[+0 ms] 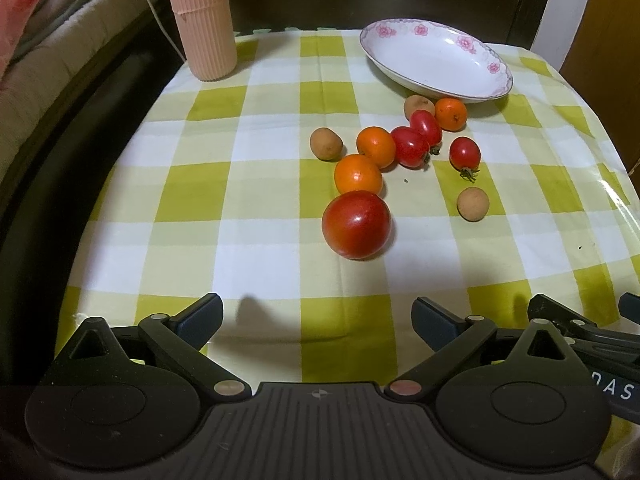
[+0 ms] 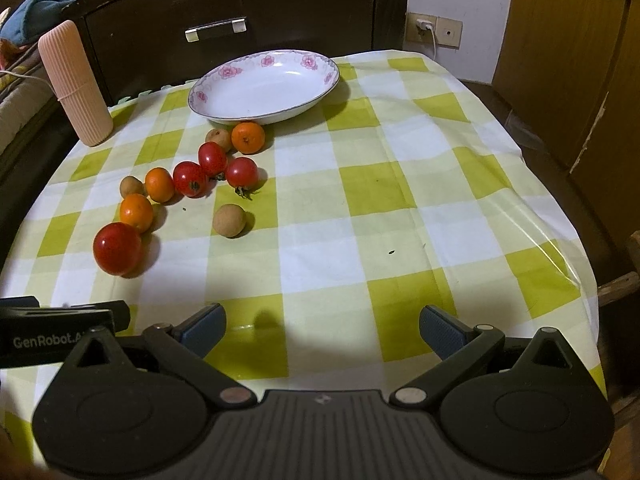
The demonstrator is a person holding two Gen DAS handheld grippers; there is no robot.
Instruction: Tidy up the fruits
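Fruit loose on checked tablecloth (image 2: 360, 208), none in the dish. Big red tomato (image 1: 356, 225) nearest the left gripper (image 1: 318, 320), touching an orange (image 1: 358, 175); second orange (image 1: 376, 147) just behind, third orange (image 1: 451, 114) by the dish rim. Three small tomatoes (image 1: 412, 147) clustered mid-group. Brown longans scattered, one (image 2: 229, 221) apart on its own. White flowered dish (image 2: 264, 92) empty, at far edge. Pink ribbed cylinder (image 2: 76, 84) far left. Left gripper fingers spread wide, empty, above near cloth edge. Right gripper (image 2: 322, 330) same, fingers apart, nothing held.

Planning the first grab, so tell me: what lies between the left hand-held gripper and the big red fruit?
Nothing: only bare checked tablecloth separates the open left hand-held gripper from the big red fruit, seen in the left wrist view.
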